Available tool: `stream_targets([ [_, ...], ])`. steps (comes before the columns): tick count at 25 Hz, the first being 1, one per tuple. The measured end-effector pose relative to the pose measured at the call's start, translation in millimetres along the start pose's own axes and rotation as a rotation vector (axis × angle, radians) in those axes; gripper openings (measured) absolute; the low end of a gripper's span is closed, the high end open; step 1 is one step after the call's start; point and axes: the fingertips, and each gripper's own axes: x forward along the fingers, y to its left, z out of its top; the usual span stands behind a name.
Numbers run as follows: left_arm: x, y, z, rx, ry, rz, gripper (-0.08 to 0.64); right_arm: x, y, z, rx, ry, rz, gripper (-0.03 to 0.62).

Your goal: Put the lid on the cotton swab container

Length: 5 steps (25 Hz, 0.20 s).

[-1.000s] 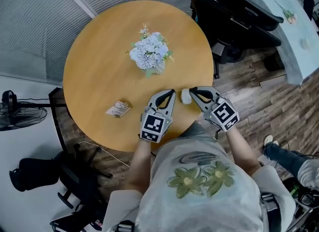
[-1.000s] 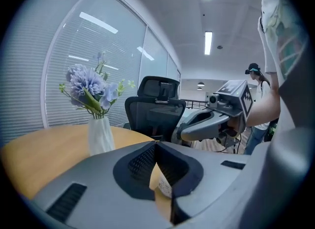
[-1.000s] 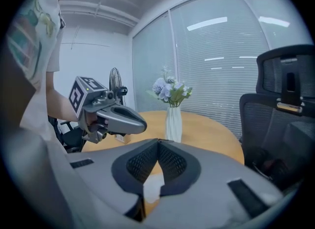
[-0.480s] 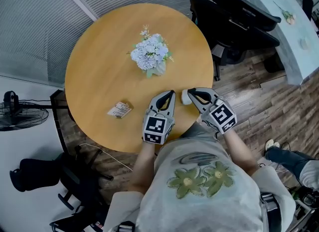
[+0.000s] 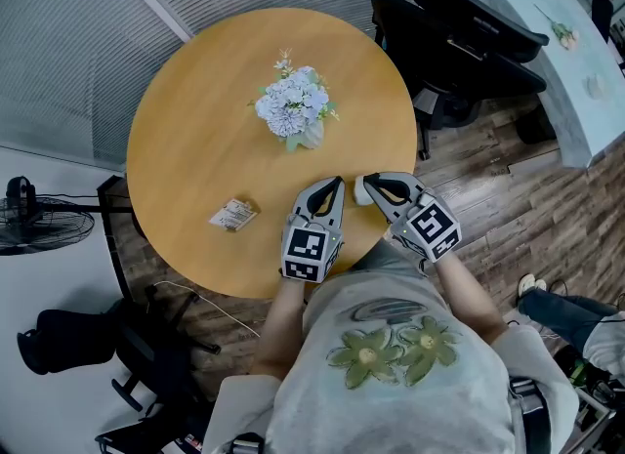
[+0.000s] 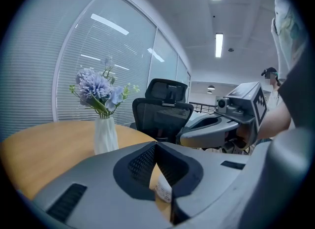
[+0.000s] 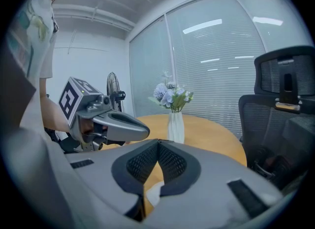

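We are holding both grippers low over the near edge of the round wooden table (image 5: 195, 130), side by side and close to each other. The left gripper (image 5: 335, 185) is pointing away from us, and its jaws are pressed together at the tips with nothing between them. The right gripper (image 5: 372, 183) is also clenched, its tips meeting with nothing pinched there. A small white round thing (image 5: 362, 189) is lying on the table just at the tip of the right gripper. We cannot tell whether it is the cotton swab container or its lid, nor whether the gripper is touching it. A vase of pale blue flowers (image 5: 293, 106) is standing near the middle of the table, well apart from the grippers. A small packet (image 5: 231, 213) is lying to the left of the left gripper.
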Motion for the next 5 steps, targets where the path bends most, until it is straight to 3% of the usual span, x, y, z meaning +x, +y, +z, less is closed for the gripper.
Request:
stream_targets([
  [5, 0.5, 0.6, -2.4, -0.017, 0.011, 0.01, -0.007, 0.1, 1.4, -2.0, 0.003, 0.003, 0.002, 0.003],
])
